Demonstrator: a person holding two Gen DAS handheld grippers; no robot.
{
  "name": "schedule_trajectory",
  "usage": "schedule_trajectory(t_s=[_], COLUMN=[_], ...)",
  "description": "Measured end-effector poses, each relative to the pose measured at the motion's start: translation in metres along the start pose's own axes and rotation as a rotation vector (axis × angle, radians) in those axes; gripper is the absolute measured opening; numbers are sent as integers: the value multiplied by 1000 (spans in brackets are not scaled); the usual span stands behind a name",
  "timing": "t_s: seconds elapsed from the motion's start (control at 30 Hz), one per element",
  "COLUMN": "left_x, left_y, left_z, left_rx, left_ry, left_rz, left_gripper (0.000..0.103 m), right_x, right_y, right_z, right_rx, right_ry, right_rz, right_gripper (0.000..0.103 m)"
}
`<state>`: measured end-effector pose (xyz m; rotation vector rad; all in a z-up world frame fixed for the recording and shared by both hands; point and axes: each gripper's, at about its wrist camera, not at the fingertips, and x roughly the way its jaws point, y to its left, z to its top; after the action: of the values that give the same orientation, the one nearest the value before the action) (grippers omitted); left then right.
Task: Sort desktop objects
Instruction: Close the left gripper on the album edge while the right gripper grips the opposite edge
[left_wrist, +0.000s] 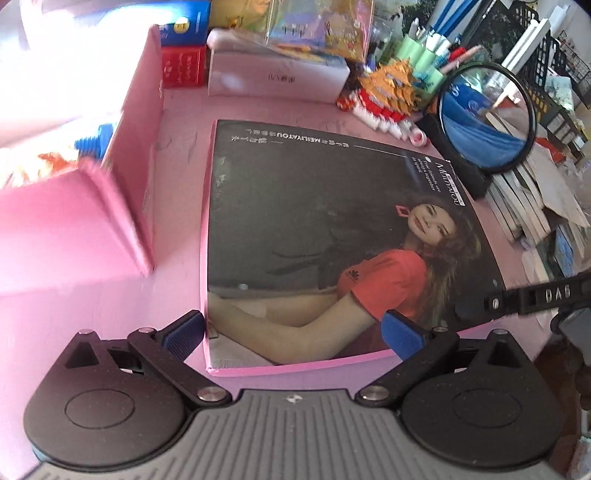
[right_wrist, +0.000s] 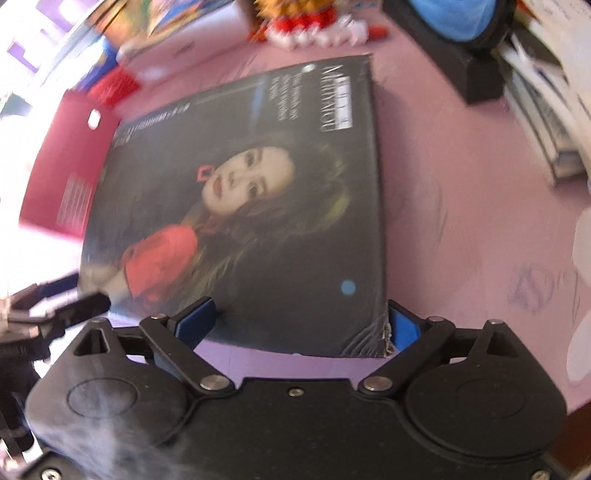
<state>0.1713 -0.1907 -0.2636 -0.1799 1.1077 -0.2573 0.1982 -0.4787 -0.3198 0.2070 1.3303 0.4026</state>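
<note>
Pink desktop, cluttered along far edge

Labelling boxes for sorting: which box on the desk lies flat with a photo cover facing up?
The dark photo-cover box between the left tongs. The pink box, red box and white box carry no photo.

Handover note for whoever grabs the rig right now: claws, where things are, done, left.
Left claw: open, straddling the near left corner of the flat photo box; pads not clearly pressing.
Right claw: open wide, at the box's near right corner; nothing gripped.
Box lies flat on the pink desk, beside an open pink carton. Round mirror, block model and book stack stand behind and to the right.
Done: nothing visibly sorted.
Left: probably grip the box with both claws, lift, place; then the rest.
</note>
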Motion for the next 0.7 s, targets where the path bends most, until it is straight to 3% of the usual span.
schedule_trajectory(t_s=[0.1, 0.2, 0.4, 0.7], left_x=[-10, -16, 5, 16], left_y=[5, 11, 15, 16], left_z=[-13, -15, 10, 15], left_rx=[13, 20, 38, 33], left_ry=[45, 26, -7, 11], left_rz=[-32, -4, -2, -41], left_gripper=[102, 102, 102, 93], right_x=[-3, -12, -15, -4], right_y=[2, 2, 4, 5], right_z=[-22, -30, -8, 5], right_rx=[-51, -85, -92, -119], right_ry=[55, 13, -94, -106], right_rz=[9, -21, -35, -25], right_gripper=[97, 97, 97, 95])
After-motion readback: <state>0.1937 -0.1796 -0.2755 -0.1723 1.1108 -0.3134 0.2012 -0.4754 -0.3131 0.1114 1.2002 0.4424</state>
